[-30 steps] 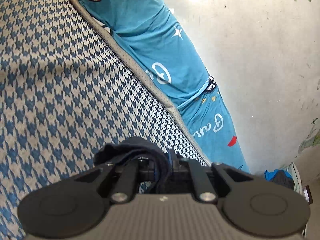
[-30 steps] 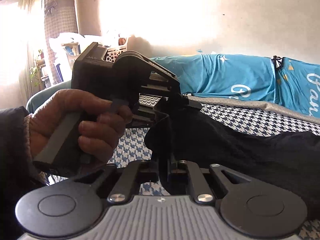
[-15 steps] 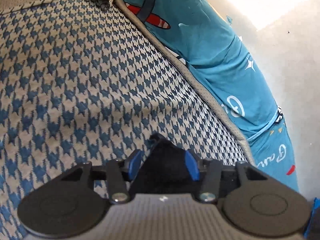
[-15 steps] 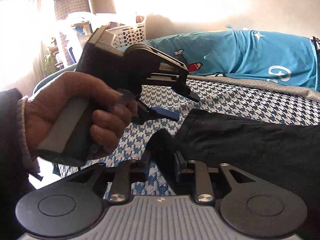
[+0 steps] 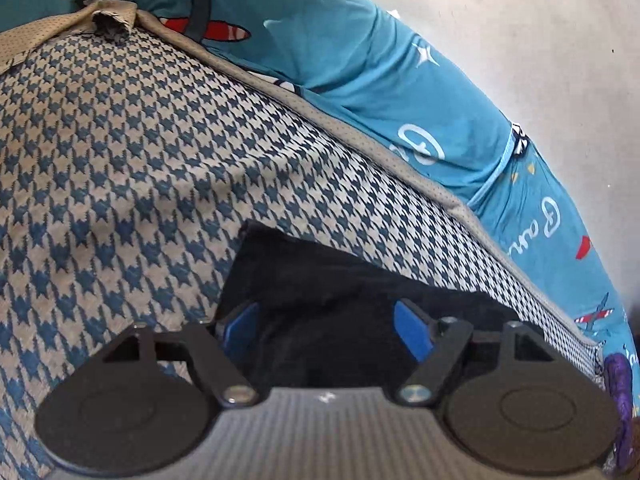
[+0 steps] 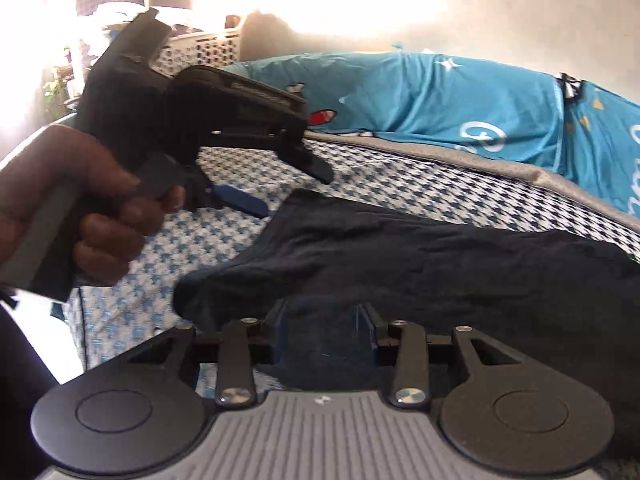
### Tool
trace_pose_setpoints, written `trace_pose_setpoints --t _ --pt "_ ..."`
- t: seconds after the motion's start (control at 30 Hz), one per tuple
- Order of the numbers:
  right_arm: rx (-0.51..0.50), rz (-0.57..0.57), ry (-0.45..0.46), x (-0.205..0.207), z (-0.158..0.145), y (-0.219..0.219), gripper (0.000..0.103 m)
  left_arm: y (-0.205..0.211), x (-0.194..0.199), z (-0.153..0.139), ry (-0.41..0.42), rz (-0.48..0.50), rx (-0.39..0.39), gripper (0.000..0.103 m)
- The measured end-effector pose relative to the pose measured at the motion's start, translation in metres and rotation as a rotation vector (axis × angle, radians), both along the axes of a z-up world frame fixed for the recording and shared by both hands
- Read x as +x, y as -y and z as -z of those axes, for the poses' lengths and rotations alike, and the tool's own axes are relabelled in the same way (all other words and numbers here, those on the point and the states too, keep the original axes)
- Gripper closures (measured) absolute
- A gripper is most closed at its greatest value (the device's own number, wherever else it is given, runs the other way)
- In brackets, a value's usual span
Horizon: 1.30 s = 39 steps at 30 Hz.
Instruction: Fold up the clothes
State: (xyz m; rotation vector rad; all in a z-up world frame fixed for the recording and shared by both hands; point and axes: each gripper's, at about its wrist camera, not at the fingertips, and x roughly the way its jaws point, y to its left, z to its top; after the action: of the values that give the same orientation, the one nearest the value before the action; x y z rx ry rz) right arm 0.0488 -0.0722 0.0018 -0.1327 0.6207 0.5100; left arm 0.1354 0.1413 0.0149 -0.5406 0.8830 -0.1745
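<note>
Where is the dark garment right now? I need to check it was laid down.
The dark garment lies flat on the houndstooth cover, ahead of both open grippers in both wrist views, with the teal bedding behind it.

Bare houndstooth cover (image 5: pixel 120 168) left of the dark garment (image 6: pixel 420 256); teal bedding (image 5: pixel 360 72) along the far edge.

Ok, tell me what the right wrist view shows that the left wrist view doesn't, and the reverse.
Only the right wrist view shows the hand holding the left gripper from outside, its fingers spread above the cloth edge, plus the white basket and the right gripper, open over the dark garment.

Only the left wrist view shows the bed cover's frayed grey corner and a purple item at the frame's right edge.

Both show the dark garment lying on the houndstooth bed cover, the blue printed bedding and the wall.
</note>
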Motion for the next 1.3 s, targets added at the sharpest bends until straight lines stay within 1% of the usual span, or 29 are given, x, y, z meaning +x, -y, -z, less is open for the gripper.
trace_pose_setpoints --t 0.1,0.2,0.3,0.33,0.47,0.6,0.7,0.8,0.87,0.9,0.97,1.03,1.1,1.2,1.3 --pt "-0.001 0.086 -0.035 0.009 0.008 0.017 0.066 0.01 -0.005 0.005 -0.02 0.048 0.007 0.029" --pt "0.002 0.114 -0.052 0.012 0.011 0.026 0.066 0.013 -0.011 0.012 -0.056 0.106 -0.003 0.029" --pt "-0.02 0.099 -0.09 0.013 0.017 0.026 0.066 0.014 -0.018 0.021 -0.102 0.173 -0.027 0.029" --pt "-0.029 0.091 -0.098 0.012 0.019 0.026 0.065 0.014 -0.021 0.022 -0.108 0.182 -0.027 0.029" --pt "-0.084 0.053 -0.079 0.001 0.02 0.026 0.064 0.009 -0.034 0.024 -0.125 0.202 -0.027 0.029" --pt "-0.073 0.037 -0.092 -0.006 0.021 0.034 0.064 0.005 -0.046 0.026 -0.141 0.223 -0.027 0.029" --pt "-0.076 0.029 -0.1 -0.008 0.019 0.037 0.064 0.001 -0.056 0.025 -0.159 0.221 -0.042 0.029" --pt "-0.081 0.035 -0.11 -0.01 0.014 0.037 0.064 0.0 -0.063 0.019 -0.146 0.217 -0.018 0.029" --pt "-0.072 0.045 -0.092 -0.012 0.01 0.037 0.064 -0.002 -0.067 0.014 -0.13 0.206 -0.013 0.026" --pt "-0.057 0.045 -0.07 -0.013 0.007 0.036 0.064 -0.005 -0.068 0.012 -0.118 0.192 -0.024 0.024" --pt "-0.023 0.03 -0.034 -0.013 0.003 0.032 0.064 -0.01 -0.067 0.011 -0.111 0.173 -0.075 0.021" --pt "0.009 0.011 -0.029 -0.011 0.002 0.026 0.064 -0.013 -0.065 0.013 -0.123 0.155 -0.129 0.02" --pt "0.036 0.001 -0.038 -0.007 0.004 0.019 0.064 -0.015 -0.063 0.015 -0.139 0.134 -0.163 0.02" --pt "0.059 -0.022 -0.062 -0.003 0.008 0.008 0.064 -0.014 -0.062 0.015 -0.143 0.128 -0.175 0.02" --pt "0.052 -0.031 -0.049 0.0 0.012 -0.002 0.064 -0.011 -0.062 0.015 -0.143 0.146 -0.163 0.019"
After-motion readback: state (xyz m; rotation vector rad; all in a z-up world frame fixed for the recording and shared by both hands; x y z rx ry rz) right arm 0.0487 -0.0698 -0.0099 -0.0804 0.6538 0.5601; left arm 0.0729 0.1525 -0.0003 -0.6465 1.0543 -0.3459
